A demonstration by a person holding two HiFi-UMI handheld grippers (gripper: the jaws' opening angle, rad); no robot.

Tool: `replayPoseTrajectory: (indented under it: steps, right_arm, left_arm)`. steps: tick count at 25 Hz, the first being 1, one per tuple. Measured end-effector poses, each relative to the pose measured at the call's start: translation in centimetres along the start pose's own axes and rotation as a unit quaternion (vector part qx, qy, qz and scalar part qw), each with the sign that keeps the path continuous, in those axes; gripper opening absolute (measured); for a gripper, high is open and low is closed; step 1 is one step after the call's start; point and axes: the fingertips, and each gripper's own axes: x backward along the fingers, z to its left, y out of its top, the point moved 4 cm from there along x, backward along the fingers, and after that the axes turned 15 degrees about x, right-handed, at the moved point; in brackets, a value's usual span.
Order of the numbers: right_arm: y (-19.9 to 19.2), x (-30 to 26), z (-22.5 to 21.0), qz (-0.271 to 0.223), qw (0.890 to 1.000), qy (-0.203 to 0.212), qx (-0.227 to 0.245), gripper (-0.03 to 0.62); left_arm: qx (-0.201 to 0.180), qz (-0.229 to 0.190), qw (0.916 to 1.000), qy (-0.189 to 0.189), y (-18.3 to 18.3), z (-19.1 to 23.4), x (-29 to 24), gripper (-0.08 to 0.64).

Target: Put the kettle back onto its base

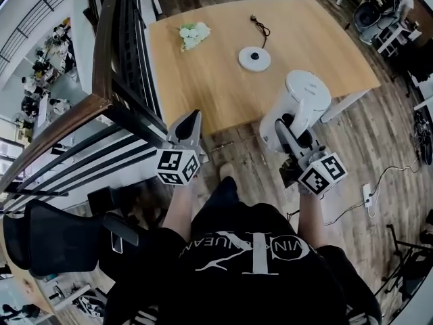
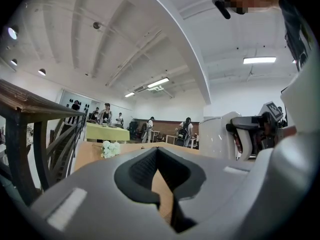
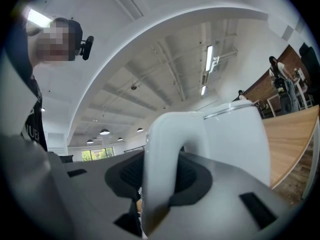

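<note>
Right gripper view | right gripper [image 3: 159,179] fingers clamped on white kettle [image 1: 298,103] handle [image 3: 160,144], kettle off desk [image 1: 203,87] near edge | base [image 1: 254,58] toward far edge | left gripper [image 2: 157,153] fingers together, empty

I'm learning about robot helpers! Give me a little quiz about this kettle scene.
1. Which gripper holds the kettle: A left, B right?
2. True or false: the kettle already sits on its base.
3. In the head view, what lies on the table to the left of the base?

Key
1. B: the right gripper is shut on the kettle's handle.
2. False: the kettle is held off the table and the base is bare.
3. White flowers.
</note>
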Motion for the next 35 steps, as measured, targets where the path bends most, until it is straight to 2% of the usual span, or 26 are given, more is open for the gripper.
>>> replayPoseTrajectory:
  steps: [22,31,35]
  right_arm:
    - [-1.2,-10.0,-9.1,0.006,1.0,-0.018,-0.011,0.124]
    - [-1.7,-12.8,-11.6,0.007,0.999,-0.044,-0.016,0.124]
    - [-2.5,-14.2,-12.4,0.021,0.999,-0.044,-0.019,0.124]
  left_arm:
    - [0.009,0.035,0.999,-0.025,1.5,6.6,-14.2,0.003]
    - [-0.004,0.057,0.9956,-0.074,1.3,7.3,-18.6,0.003]
    - [0.0,0.07,0.9944,-0.079,0.6,8.1,-19.4,0.003]
